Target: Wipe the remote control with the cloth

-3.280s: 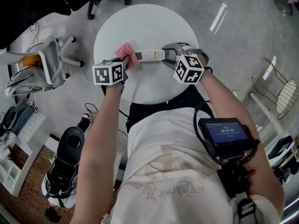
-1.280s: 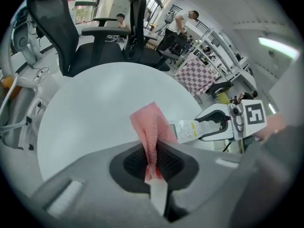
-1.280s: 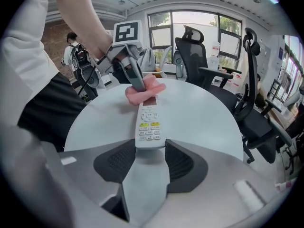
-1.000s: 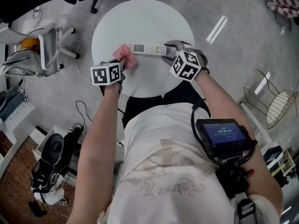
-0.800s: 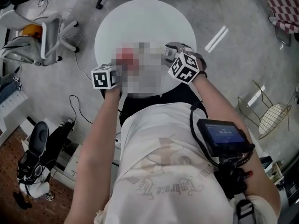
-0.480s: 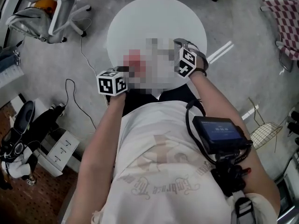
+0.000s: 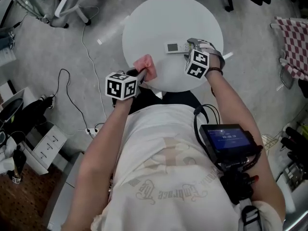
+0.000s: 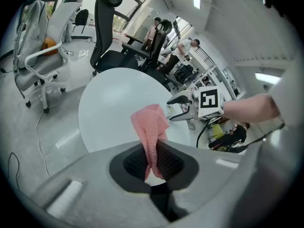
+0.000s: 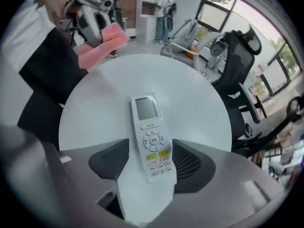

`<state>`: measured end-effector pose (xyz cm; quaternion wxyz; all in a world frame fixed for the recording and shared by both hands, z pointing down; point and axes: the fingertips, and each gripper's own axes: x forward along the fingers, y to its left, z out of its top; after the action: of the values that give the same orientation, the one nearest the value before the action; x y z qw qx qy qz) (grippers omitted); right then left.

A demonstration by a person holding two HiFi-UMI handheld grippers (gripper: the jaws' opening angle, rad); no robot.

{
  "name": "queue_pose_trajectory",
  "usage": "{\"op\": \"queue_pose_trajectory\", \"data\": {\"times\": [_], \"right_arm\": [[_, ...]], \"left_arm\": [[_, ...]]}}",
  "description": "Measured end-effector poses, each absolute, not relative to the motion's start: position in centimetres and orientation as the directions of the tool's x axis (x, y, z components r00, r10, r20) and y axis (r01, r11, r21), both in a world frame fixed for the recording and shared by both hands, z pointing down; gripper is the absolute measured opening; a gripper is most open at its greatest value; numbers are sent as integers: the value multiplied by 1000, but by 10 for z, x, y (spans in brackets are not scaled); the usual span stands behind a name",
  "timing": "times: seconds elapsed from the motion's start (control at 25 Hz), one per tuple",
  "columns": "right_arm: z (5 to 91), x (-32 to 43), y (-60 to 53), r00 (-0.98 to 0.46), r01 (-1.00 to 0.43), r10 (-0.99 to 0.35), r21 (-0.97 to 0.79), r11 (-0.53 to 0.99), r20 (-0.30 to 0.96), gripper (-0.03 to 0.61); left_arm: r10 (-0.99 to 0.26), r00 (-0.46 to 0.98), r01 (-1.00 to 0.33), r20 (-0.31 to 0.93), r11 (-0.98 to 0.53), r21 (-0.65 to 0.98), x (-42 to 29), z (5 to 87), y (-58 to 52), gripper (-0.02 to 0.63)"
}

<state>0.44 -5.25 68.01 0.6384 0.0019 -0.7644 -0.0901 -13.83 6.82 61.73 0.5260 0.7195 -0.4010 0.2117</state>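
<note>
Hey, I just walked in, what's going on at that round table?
A person works over the round white table with a claw in each hand. The left claw is shut on a pink cloth, apart from the remote control. The right claw has just been opening its jaws, which stand apart either side of the remote, lying flat on the table, screen up.

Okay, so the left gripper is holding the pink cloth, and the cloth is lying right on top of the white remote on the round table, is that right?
Not quite. The left gripper does hold the pink cloth, but the cloth is not on the white remote. It sits apart from it, toward the near edge of the round table, and the remote lies bare. The head view shows the gap.
</note>
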Motion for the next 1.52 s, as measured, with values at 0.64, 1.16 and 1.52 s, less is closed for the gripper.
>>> {"op": "queue_pose_trajectory", "data": {"times": [0.64,1.16,1.52], "right_arm": [[693,-4,-56,-1,375,-43,41,926,999,252],[623,-23,-31,-591,-454,52,-385,804,805,250],[496,-54,-15,-972,-217,-54,-786,579,228,250]], "left_arm": [[-417,598,-776,685,-85,625,-177,610,80,18],[-456,740,-609,494,-142,780,-161,582,46,18],[-334,936,-252,114,-408,877,-117,509,25,18]]}}
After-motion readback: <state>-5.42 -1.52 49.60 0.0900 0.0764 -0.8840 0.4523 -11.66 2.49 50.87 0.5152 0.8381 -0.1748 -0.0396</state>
